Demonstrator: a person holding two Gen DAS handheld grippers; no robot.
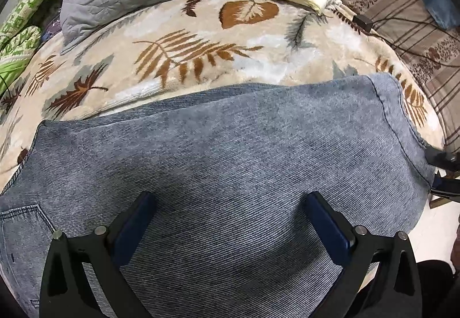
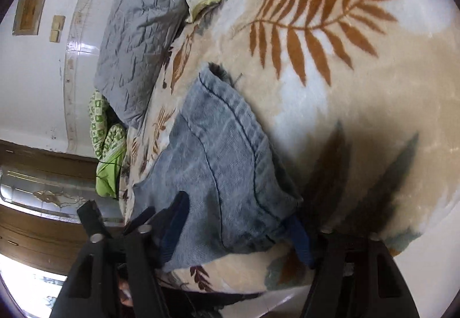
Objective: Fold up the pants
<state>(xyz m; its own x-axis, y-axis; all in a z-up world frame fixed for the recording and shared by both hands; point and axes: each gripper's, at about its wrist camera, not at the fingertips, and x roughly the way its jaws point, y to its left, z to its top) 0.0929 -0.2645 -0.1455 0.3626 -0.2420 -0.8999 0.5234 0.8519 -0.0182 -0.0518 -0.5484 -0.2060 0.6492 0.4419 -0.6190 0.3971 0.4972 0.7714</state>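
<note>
My left gripper [image 1: 230, 220] has its jaws wide apart, hovering over the pants [image 1: 224, 151], which lie flat under them on the leaf blanket [image 1: 184, 39]. My right gripper [image 2: 238, 229] also has jaws apart, with the hem corner of the pants [image 2: 218, 162] between them. If I close too shallow, I think the thick denim may slip out, or I pinch the blanket too.
</note>
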